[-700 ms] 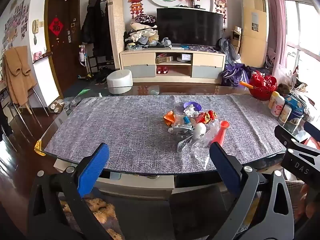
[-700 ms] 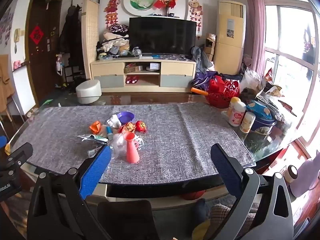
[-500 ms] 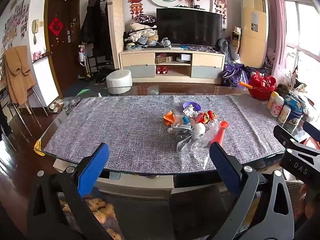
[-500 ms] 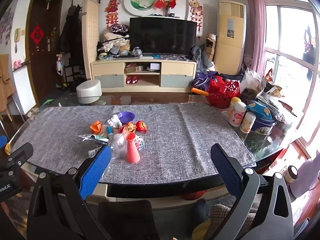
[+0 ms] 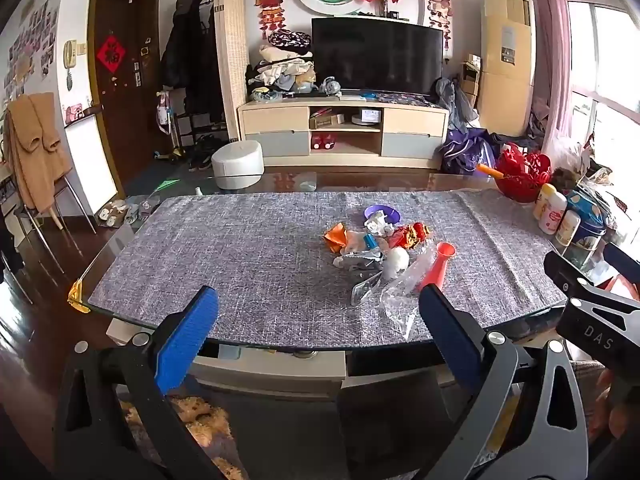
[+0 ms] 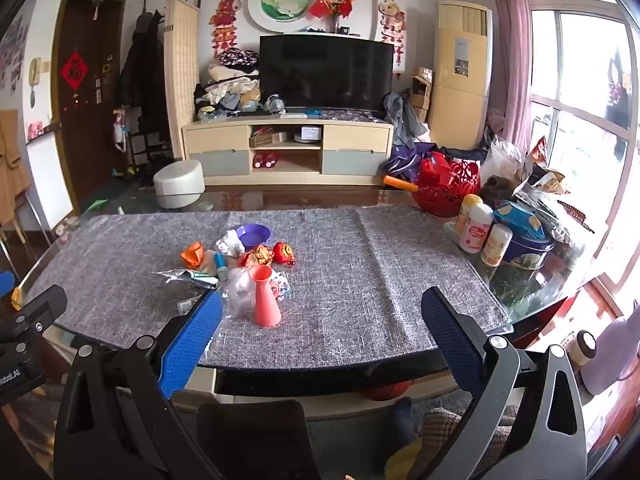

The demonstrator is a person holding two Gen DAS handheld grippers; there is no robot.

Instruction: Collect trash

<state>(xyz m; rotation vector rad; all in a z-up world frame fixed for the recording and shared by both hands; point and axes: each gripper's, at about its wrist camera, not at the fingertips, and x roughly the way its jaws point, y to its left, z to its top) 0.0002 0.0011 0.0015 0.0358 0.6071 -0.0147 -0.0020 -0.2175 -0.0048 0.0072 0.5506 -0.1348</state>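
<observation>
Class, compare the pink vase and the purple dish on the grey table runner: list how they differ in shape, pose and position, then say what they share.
1. The pink vase is tall and narrow-necked; the purple dish is low and wide.
2. The pink vase stands upright nearer the table's front edge; the purple dish lies flat farther back.
3. The vase touches clear plastic; the dish sits by crumpled white paper.
Both rest on the grey table runner among the trash.

Grey table runner (image 6: 360, 264), red basket (image 6: 448, 196), bottles (image 6: 476, 228) beside blue tin (image 6: 528, 252), black television (image 6: 326, 72)

daylit living room (image 6: 460, 80), bright window (image 6: 580, 92)
</observation>
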